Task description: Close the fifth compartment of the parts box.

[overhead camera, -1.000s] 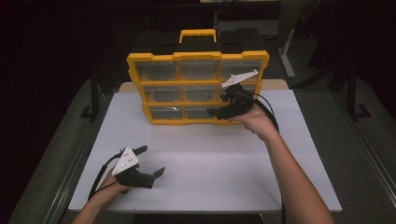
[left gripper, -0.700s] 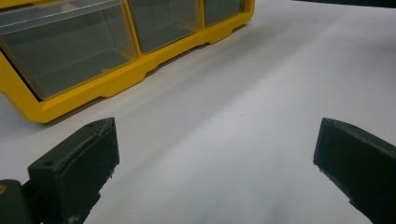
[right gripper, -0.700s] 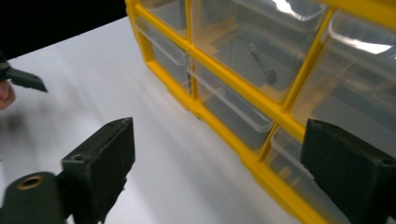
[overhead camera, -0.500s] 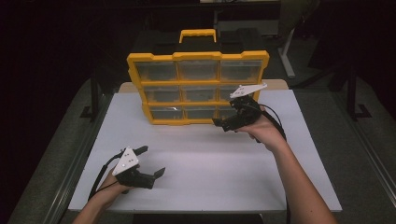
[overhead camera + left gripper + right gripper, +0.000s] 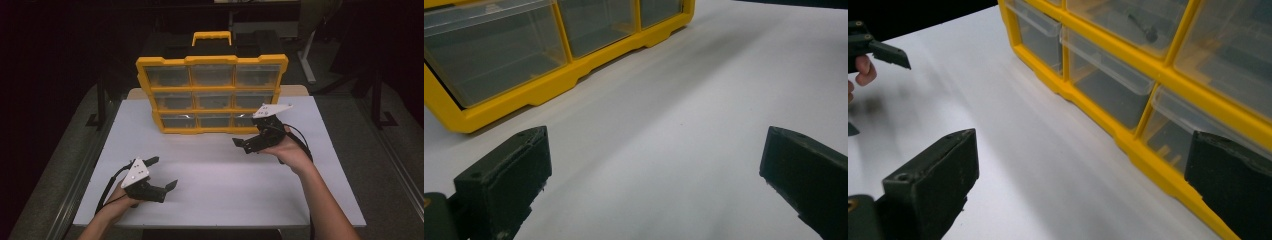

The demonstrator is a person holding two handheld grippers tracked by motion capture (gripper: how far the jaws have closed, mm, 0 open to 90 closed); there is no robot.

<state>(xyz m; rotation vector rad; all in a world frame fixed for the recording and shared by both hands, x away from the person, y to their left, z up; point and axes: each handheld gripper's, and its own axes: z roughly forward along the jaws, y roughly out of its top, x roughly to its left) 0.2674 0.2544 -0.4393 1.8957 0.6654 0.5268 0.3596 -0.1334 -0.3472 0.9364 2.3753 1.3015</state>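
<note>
High view shows a yellow organizer box [image 5: 212, 95] in the upper middle of the frame, standing upright at the far part of the white bench [image 5: 220, 175]. Its long axis runs from left to right in the picture, its black and yellow handle [image 5: 212, 38] points up, and its front with three rows of clear drawers [image 5: 212, 100] faces toward the bottom of the frame.

The right tongs [image 5: 246, 144] are at the right of centre, just in front of the box's lower right corner and apart from it. Their jaws have just been opening and now stand wide, with nothing between them. In the right gripper view the lower drawers are near, at the right side.

The left tongs [image 5: 162, 172] are at the lower left, well apart from the box, jaws wide open over bare bench.

The bench top is plain white and smooth. Around it the room is dark, with grey floor [image 5: 385, 165] at both sides.
</note>
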